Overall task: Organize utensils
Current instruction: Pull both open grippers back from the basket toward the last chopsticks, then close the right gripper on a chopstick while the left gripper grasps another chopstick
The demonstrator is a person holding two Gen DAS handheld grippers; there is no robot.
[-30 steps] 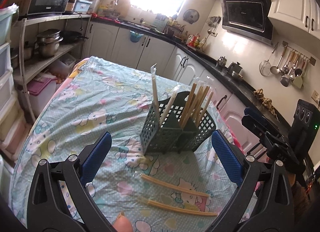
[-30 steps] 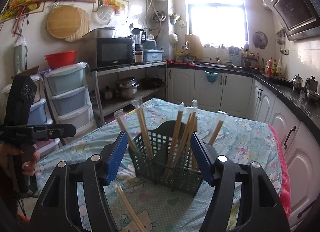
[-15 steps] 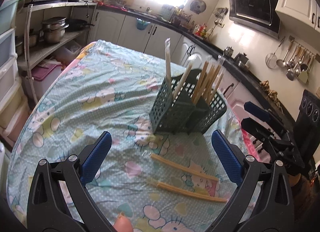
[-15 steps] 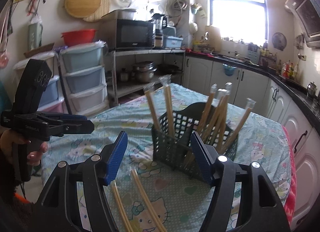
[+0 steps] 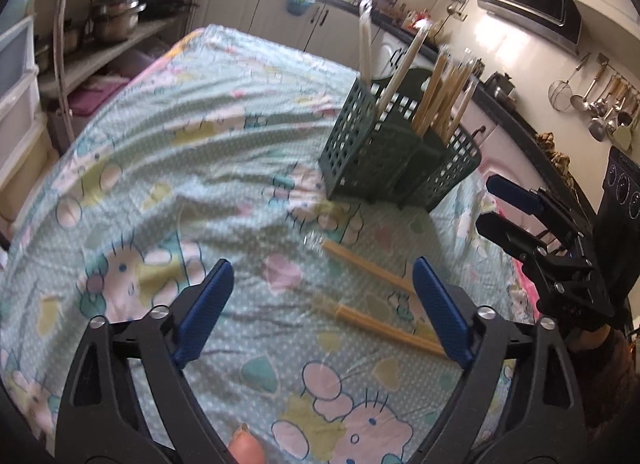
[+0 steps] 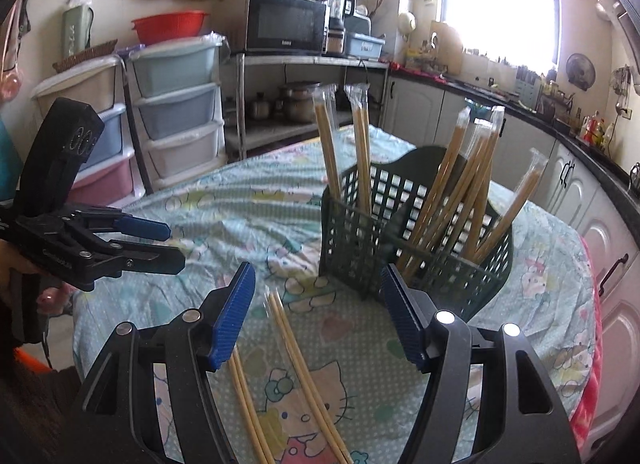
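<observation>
Left wrist view: the left gripper hovers low over the tabletop with its cartoon-cat cloth, blue-padded fingers spread wide, holding nothing. Two wrapped pairs of wooden chopsticks lie flat between it and the dark green slotted plastic utensil basket, just in front of the basket. The right gripper is held level facing the basket, jaws likewise apart and empty, with the same two loose pairs beneath it. Standing in the basket, two wrapped pairs rise from the left compartment; about five lean together in the right compartment.
</observation>
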